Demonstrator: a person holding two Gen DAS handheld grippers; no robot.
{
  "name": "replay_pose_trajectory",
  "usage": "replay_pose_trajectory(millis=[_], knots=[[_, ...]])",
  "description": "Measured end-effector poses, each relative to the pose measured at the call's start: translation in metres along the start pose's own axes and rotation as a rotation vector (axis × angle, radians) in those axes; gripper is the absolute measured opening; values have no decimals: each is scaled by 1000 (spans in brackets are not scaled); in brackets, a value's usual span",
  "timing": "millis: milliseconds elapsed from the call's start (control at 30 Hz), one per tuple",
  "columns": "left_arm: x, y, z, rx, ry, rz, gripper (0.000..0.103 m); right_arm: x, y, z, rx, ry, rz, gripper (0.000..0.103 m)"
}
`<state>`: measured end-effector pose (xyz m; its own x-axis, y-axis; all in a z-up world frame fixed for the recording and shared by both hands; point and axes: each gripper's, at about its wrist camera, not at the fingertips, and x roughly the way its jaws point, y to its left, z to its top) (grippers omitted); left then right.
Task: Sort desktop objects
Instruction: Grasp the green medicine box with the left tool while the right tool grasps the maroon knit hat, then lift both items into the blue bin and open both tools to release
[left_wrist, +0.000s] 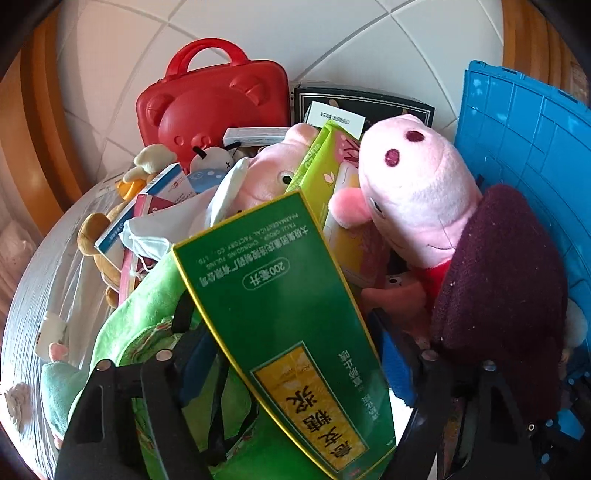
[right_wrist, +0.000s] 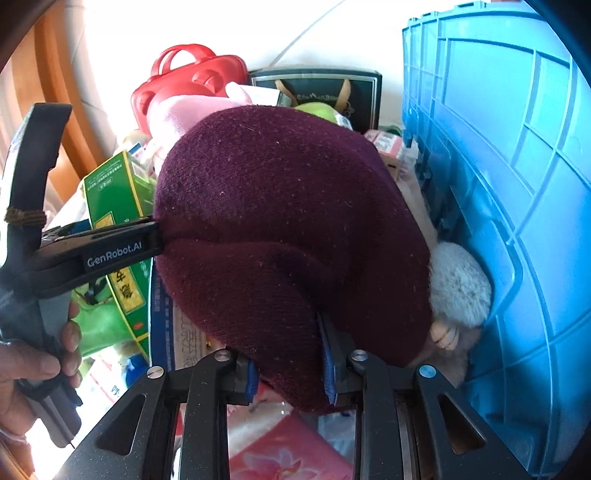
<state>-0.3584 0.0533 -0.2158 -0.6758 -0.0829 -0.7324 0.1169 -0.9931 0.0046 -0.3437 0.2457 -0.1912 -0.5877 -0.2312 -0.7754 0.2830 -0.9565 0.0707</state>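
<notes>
The right gripper (right_wrist: 291, 373) is closed on the edge of a maroon knitted hat (right_wrist: 280, 229), a fold of which is pinched between its blue-padded fingers (right_wrist: 328, 373). The hat bulges upward from the fingers and is pressed near a blue plastic crate (right_wrist: 517, 184) on the right, with a white pompom (right_wrist: 458, 284) seen between hat and crate.

The left gripper (left_wrist: 295, 354) is seen with its jaws apart on either side of a long green medicine box (left_wrist: 280, 317), which lies tilted between the black fingers (left_wrist: 162, 373); whether the pads press on it cannot be told. "200" and Chinese characters are printed on the box, with a yellow panel of large characters. In the right wrist view, "GenRobot.AI" is read on the left gripper's finger, and a hand (right_wrist: 33, 369) is seen on its handle.

Beyond the box, a pink pig plush (left_wrist: 417, 192), a red bear-faced case (left_wrist: 214, 99) and a dark box (left_wrist: 365, 103) are piled together.
</notes>
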Motion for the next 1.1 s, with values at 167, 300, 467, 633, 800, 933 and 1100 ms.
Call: replay_pose_trajectory(millis=[167, 300, 467, 633, 800, 933, 1100], knots=[[-7, 13, -2, 9, -28, -85, 62, -19, 1, -2, 33, -55, 8, 22], [-20, 20, 4, 51, -70, -113, 61, -39, 5, 0, 62, -113, -10, 22], [-46, 27, 20, 107, -163, -128, 61, -65, 19, 10, 51, -185, -48, 22], [-74, 30, 37, 179, -259, -128, 57, -84, 32, 30, 25, -258, -94, 22], [-93, 39, 48, 211, -305, -150, 57, -105, 45, 49, 3, -323, -127, 22], [-104, 46, 50, 233, -328, -167, 57, -123, 54, 65, -10, -370, -145, 21], [-116, 54, 49, 243, -345, -185, 57, -141, 66, 85, -46, -408, -166, 21]])
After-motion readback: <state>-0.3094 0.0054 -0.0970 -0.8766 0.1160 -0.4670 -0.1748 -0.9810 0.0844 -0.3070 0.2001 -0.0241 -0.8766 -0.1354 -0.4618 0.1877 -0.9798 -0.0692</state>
